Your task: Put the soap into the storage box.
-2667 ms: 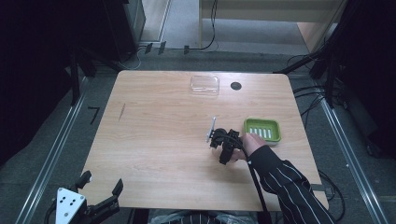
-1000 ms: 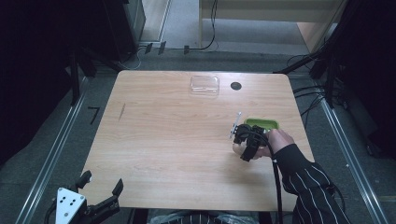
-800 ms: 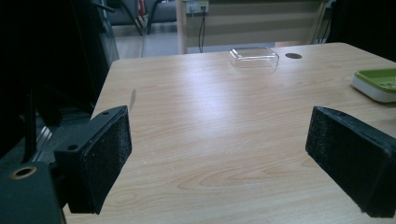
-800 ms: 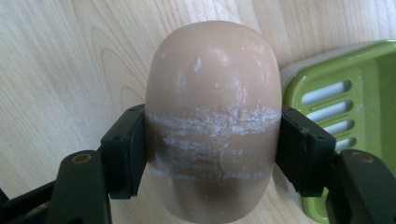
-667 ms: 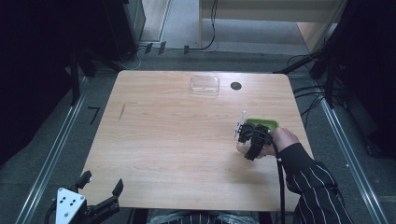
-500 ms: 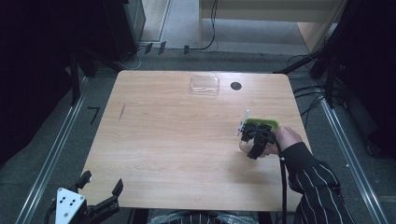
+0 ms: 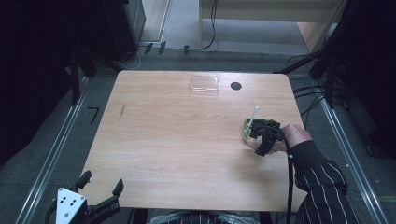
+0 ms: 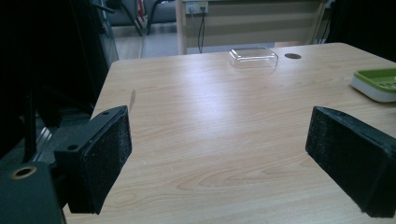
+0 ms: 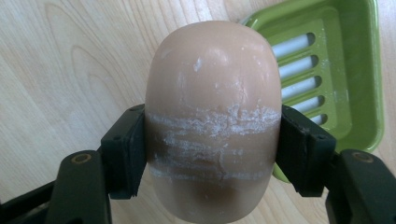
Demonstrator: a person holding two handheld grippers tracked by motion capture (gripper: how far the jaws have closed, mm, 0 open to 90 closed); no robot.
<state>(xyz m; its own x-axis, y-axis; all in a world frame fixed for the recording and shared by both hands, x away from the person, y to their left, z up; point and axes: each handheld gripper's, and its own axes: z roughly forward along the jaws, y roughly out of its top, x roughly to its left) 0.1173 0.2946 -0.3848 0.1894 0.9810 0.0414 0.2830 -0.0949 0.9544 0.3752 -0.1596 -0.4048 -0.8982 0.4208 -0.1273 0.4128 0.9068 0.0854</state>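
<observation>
A tan bar of soap [image 9: 212, 93], scuffed with white marks, is clamped across its middle by my right gripper [image 9: 212, 147], which is shut on it. Just behind and to the right of the soap lies a green slotted soap dish [image 9: 343, 70]. From above, the right gripper [image 7: 259, 134] hangs over the dish [image 7: 245, 125] near the table's right edge and hides most of it. My left gripper [image 7: 102, 183] rests at the near left corner, jaws wide apart with nothing between them [image 8: 219, 149]. The dish [image 8: 379, 84] also lies far to its right.
A clear plastic lid [image 7: 204, 84] lies at the table's far middle, with a round black hole [image 7: 236, 86] beside it. From the left gripper view, the lid [image 8: 252, 56] and the hole [image 8: 293, 55] sit at the far edge. Dark equipment and cables ring the table [image 7: 177, 140].
My right gripper has carried the soap to the right, from beside the green dish to over it. The left gripper has stayed where it was.
</observation>
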